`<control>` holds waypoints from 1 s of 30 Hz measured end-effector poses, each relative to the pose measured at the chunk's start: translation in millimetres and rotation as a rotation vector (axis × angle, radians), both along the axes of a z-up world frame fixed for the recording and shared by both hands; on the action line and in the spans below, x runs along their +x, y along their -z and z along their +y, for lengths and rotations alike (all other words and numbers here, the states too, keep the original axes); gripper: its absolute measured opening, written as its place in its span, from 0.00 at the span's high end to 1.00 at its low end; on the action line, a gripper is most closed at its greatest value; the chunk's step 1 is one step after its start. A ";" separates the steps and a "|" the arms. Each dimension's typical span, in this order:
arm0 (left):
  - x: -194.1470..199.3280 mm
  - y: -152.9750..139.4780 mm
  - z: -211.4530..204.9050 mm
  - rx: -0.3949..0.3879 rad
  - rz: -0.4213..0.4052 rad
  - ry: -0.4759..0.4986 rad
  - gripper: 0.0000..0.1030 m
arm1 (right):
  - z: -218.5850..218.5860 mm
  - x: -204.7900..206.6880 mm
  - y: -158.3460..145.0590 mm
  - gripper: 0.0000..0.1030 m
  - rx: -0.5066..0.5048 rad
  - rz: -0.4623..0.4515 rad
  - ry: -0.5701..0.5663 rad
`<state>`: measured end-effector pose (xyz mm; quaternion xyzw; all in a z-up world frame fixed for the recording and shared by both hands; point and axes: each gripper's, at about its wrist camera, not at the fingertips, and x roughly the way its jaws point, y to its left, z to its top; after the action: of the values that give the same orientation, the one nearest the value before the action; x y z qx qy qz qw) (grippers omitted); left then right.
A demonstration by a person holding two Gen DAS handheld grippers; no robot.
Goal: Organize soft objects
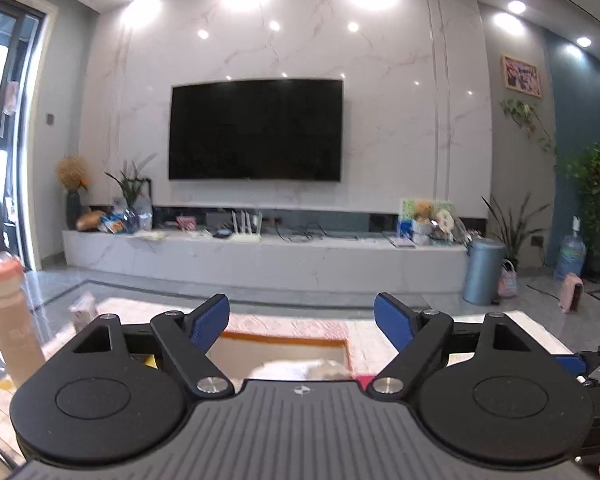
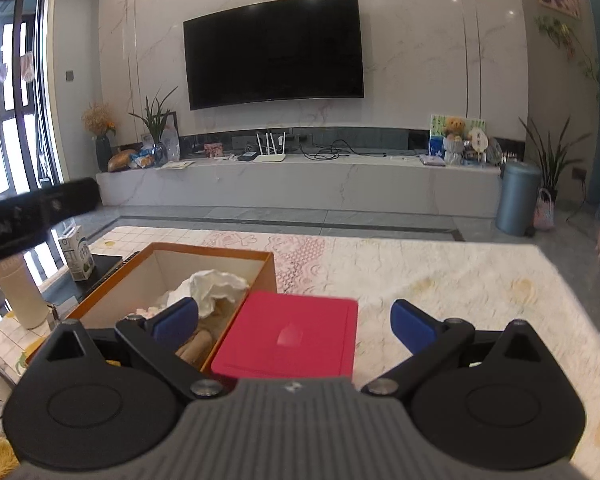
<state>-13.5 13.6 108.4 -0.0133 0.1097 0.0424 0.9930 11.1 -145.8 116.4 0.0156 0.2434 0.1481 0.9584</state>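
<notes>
Left gripper (image 1: 302, 318) spread, empty; right gripper (image 2: 296, 322) likewise; crumpled white cloth (image 2: 216, 286) in rectangular cardboard box (image 2: 116, 292); flat pink lid (image 2: 288, 336) beside.

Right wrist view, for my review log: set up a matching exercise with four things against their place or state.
Things:
1. white cloth
2. red lid
3. milk carton
4. right gripper

Places or states:
A. flat on the table, right of the box
B. open, holding nothing
C. inside the orange box
D. upright, left of the box

Pairs: 1-C, 2-A, 3-D, 4-B
</notes>
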 end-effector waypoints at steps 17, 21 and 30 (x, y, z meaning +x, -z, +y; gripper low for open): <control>7.3 46.2 -7.1 -0.011 0.120 0.049 0.05 | -12.5 -1.1 31.1 0.03 0.004 0.006 0.022; 3.5 50.1 -13.4 0.008 0.109 0.041 0.04 | -13.9 -0.2 35.4 0.03 0.006 0.003 0.025; 2.3 52.5 -21.6 0.037 0.106 0.074 0.03 | -13.6 0.5 39.7 0.03 -0.028 0.014 0.030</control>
<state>-11.2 -8.0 55.9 0.0116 0.1619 0.0082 0.9867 11.6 -159.4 76.7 0.0067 0.2521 0.1301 0.9589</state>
